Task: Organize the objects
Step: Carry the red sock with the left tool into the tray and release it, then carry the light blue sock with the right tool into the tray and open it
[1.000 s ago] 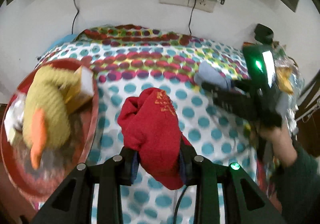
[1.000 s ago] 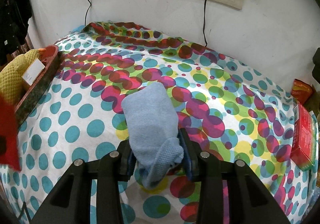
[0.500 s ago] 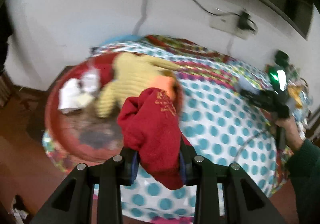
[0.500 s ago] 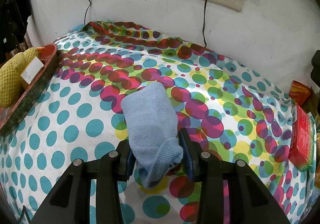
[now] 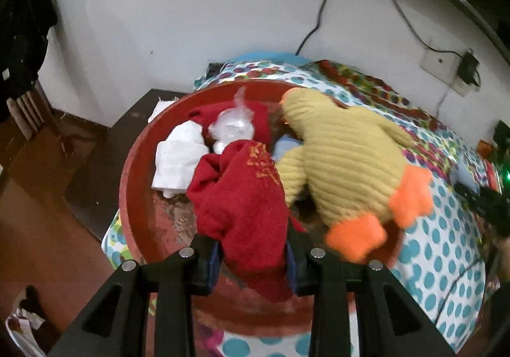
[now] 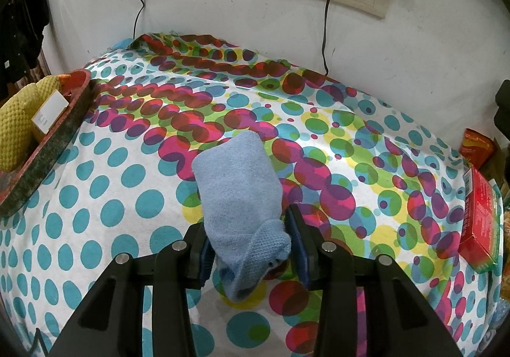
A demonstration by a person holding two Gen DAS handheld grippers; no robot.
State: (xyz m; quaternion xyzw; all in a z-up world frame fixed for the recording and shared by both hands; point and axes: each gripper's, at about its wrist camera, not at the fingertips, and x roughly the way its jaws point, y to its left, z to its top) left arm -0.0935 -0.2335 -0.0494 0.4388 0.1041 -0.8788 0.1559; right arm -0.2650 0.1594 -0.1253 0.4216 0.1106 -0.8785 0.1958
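On the dotted bedspread [image 6: 105, 185], our left gripper [image 5: 253, 256], jaws just loosening, carries the red cloth [image 5: 245, 197] above the red basin [image 5: 134, 185]; our right gripper [image 6: 248, 253] pinches the blue cloth [image 6: 237, 185], not yet stowed.

Blue cloth [image 6: 237, 194] between right hand-held gripper [image 6: 251, 248] pads.

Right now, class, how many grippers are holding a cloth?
2. The left gripper holds the red cloth above the red basin; the right gripper holds the blue cloth over the dotted sheet.
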